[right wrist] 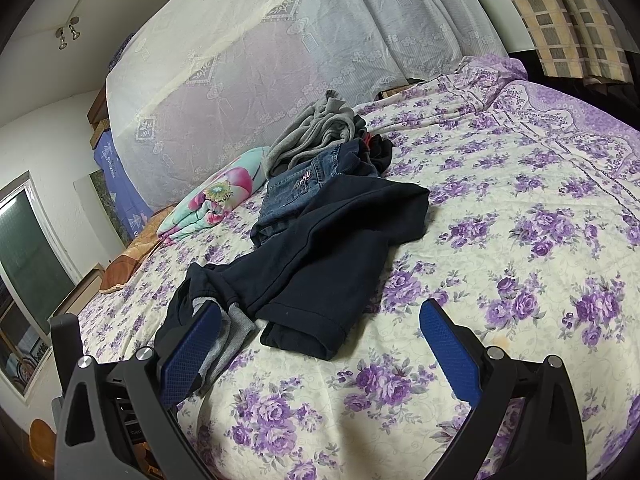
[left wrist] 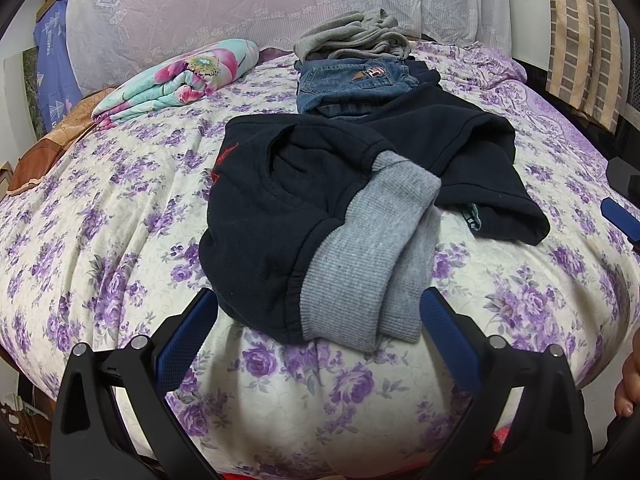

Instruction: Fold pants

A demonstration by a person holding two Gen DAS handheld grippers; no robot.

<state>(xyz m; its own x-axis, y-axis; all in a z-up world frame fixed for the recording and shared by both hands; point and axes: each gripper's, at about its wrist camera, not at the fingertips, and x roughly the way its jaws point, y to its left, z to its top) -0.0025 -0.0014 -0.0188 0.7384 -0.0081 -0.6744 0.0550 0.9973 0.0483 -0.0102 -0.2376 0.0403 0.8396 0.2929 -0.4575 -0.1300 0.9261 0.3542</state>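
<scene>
Dark navy pants (left wrist: 320,184) with a grey ribbed waistband (left wrist: 372,264) lie crumpled on the purple-flowered bed (left wrist: 100,240). In the right wrist view the pants (right wrist: 332,248) stretch toward me, a leg hem (right wrist: 304,336) nearest. My left gripper (left wrist: 318,312) is open, its fingers on either side of the waistband edge, just in front of it. My right gripper (right wrist: 320,320) is open near the leg hem, holding nothing. Its tip shows in the left wrist view (left wrist: 620,216) at the right edge.
Blue jeans (left wrist: 352,84) and a grey garment (left wrist: 356,36) are piled behind the pants. A folded floral blanket (left wrist: 180,80) lies at the back left. A lace-covered headboard (left wrist: 260,4) stands behind. A window (right wrist: 28,248) is at the left.
</scene>
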